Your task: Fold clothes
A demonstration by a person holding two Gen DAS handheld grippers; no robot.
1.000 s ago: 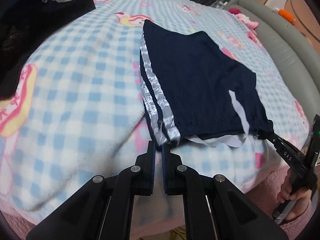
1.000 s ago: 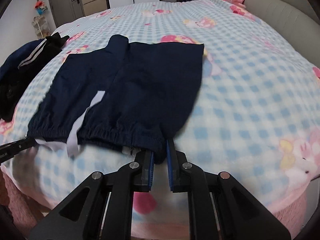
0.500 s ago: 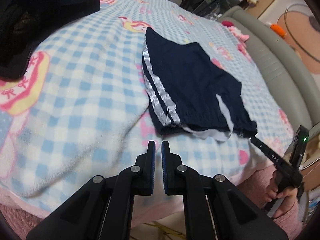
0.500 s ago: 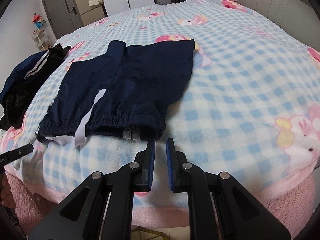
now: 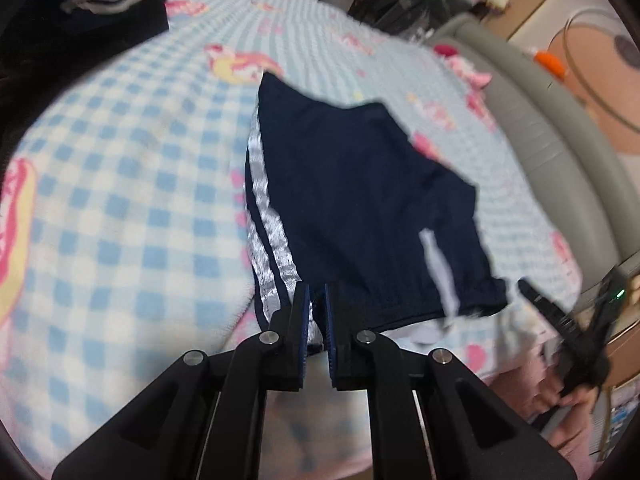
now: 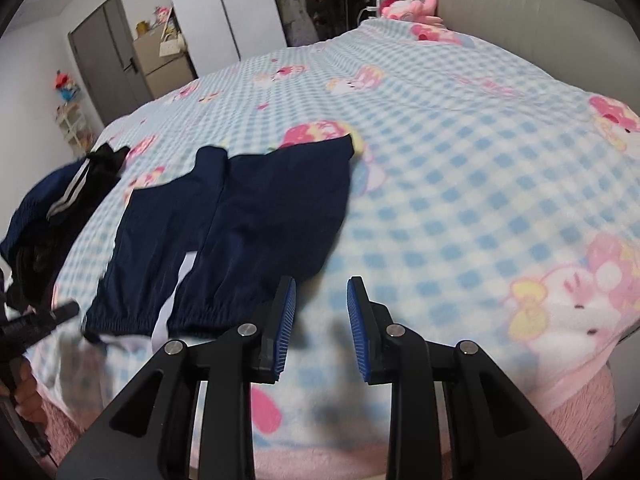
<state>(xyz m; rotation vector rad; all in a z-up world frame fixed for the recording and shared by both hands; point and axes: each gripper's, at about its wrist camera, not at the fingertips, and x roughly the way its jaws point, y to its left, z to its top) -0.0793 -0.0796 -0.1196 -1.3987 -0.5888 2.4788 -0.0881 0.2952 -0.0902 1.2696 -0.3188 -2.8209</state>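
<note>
Navy shorts (image 5: pixel 360 200) with silver side stripes lie flat on the checked blanket, waistband towards me. My left gripper (image 5: pixel 316 304) sits at the striped corner of the waistband. Its jaws are opening by a narrow gap, and the band's edge lies at the tips without being pinched. In the right wrist view the shorts (image 6: pixel 240 220) lie to the left. My right gripper (image 6: pixel 321 300) hovers over bare blanket just right of the waistband corner, jaws opening with nothing between them. Each gripper shows at the edge of the other view: right gripper (image 5: pixel 560 320), left gripper (image 6: pixel 36 324).
A pile of dark clothes (image 5: pixel 80 8) lies at the far left of the bed, dark clothes (image 6: pixel 48 216). The blue checked blanket (image 6: pixel 480 180) stretches wide to the right. A grey padded headboard (image 6: pixel 500 12) with a pink plush toy (image 6: pixel 408 8) bounds the far side.
The right gripper let go of the waistband, drew back and up, and spread its jaws. The left gripper pulled away, then came forward again to the striped waistband corner.
</note>
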